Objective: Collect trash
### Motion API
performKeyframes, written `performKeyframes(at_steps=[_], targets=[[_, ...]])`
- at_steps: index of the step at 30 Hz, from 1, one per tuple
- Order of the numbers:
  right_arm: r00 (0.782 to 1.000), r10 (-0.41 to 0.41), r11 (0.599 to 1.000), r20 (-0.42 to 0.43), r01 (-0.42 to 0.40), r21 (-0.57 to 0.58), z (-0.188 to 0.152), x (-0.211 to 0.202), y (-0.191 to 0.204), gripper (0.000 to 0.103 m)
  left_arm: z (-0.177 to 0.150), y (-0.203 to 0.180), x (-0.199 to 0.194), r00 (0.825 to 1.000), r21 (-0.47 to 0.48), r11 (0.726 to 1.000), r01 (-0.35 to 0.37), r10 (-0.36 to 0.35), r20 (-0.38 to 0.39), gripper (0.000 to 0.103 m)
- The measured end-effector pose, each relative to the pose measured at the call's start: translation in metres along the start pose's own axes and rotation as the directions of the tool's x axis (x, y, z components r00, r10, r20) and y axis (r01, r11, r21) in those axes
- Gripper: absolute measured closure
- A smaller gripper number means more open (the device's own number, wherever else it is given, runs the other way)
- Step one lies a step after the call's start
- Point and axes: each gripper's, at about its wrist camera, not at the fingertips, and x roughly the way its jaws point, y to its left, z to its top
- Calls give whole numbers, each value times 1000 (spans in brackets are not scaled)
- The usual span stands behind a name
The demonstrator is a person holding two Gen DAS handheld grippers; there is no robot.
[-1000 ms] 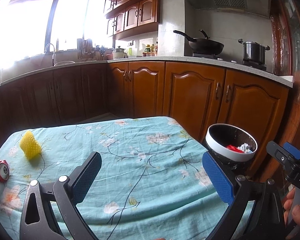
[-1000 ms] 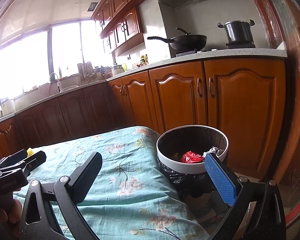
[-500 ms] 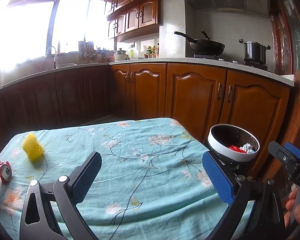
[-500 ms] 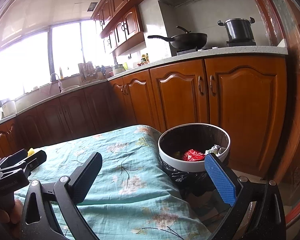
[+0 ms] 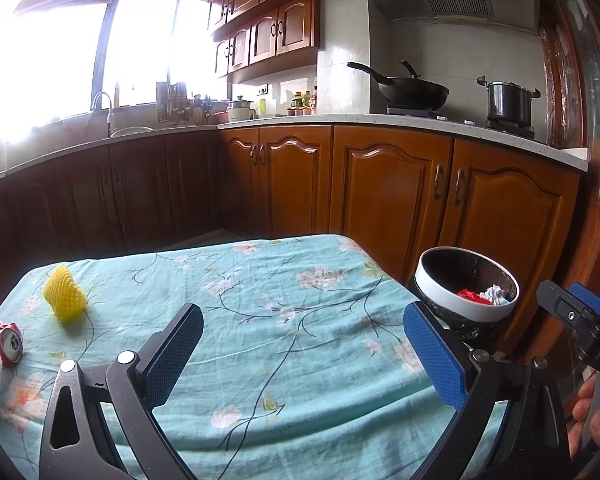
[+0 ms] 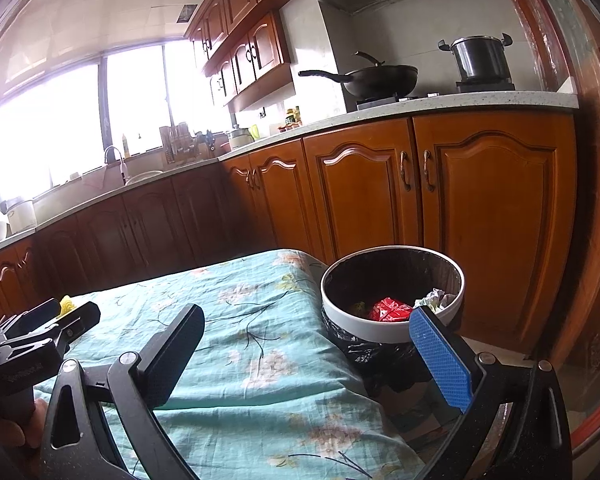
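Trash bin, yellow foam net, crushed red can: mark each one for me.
trash bin (image 6: 380,330): right wrist view, front of its white rim.
yellow foam net (image 5: 65,300): left wrist view, middle of its mesh side.
crushed red can (image 5: 5,340): left wrist view, beside its silver top.

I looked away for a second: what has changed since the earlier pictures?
Little. The left claw drifted slightly, so the yellow foam net and crushed can sit a bit further right in its view. Both claws stayed open and empty, the right claw near the bin; nothing was grasped or released.
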Motion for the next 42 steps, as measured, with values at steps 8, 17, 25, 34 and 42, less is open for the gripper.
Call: performKeyframes(at_steps=[8,17,25,34,42], targets=[[1000,-1,1000,0,1,-3,0,0,1,0,0,-1,0,1000,-1,1000,-2,2,-1,2],[1000,9,1000,5,-9,-4,2,-1,-1,0,0,0,0,1000,0,1000,-2,2,-2,2],[1000,10,1000,6,-10,-5,4,-1,-1,0,0,1,0,1000,3,1000,0,0,0,2],[1000,15,1000,5,-15,-7,7,-1,-1,0,1,1,1,1000,8,1000,1,-1,-2,2],[1000,23,1000,3,-22,-10,9,1,1,0,0,6,4,1000,6,1000,-1,1,-7,2]])
